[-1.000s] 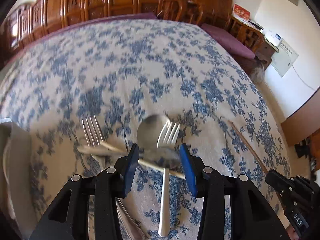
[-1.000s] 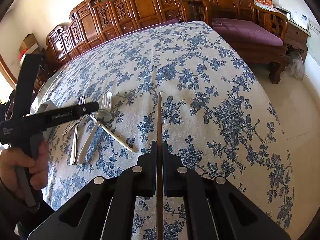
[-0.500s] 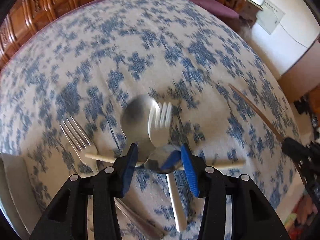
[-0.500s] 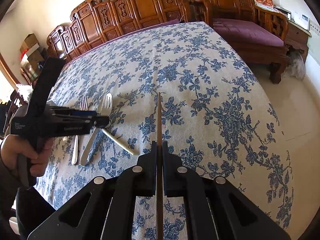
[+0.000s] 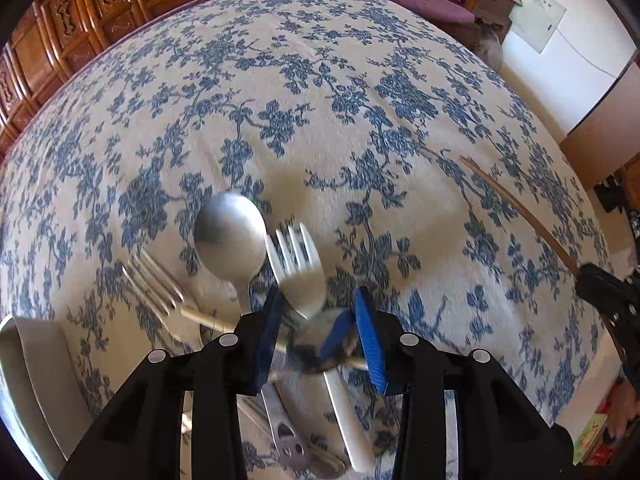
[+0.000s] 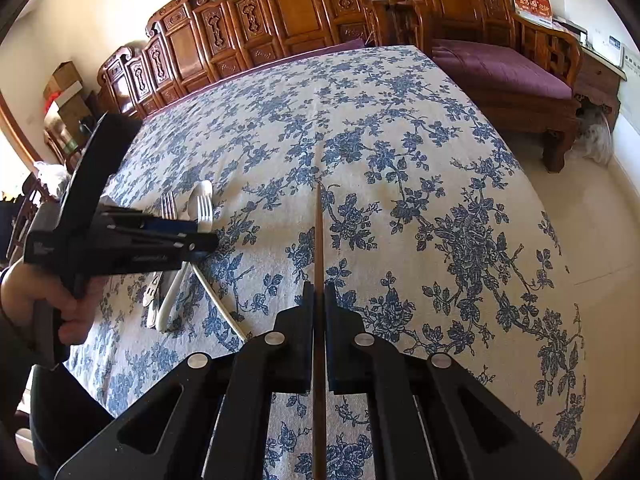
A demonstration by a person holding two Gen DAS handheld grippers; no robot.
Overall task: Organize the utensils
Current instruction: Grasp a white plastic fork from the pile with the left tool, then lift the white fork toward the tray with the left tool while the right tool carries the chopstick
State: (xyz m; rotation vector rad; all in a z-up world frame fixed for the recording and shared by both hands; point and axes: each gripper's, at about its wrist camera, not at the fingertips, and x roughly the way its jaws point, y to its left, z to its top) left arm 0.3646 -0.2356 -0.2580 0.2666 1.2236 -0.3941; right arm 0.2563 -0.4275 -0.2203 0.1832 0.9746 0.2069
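Note:
Several utensils lie crossed on the flowered tablecloth: a large metal spoon [image 5: 230, 236], a white plastic fork [image 5: 298, 276], a metal fork [image 5: 154, 284] and a small shiny spoon [image 5: 320, 346] with a cream handle lying crosswise. My left gripper [image 5: 320, 300] points steeply down over them. Its blue jaws are closing, with the small spoon's bowl and the white fork's neck between them; I cannot see both pads pressing. My right gripper [image 6: 319, 292] is shut on a brown chopstick [image 6: 319, 240] that sticks out forward above the cloth. In that view the left gripper [image 6: 200, 240] hovers over the pile.
A pale plate [image 5: 24, 360] lies at the left edge by the utensils. A person's hand [image 6: 52, 300] holds the left tool. Carved wooden chairs [image 6: 280, 12] line the table's far side, and a purple-cushioned bench [image 6: 500, 68] stands at the right. The table edge drops off on the right.
The left gripper has sunk and rolled over the utensils, and its jaws have narrowed around the small spoon's bowl. The right gripper and chopstick have not moved.

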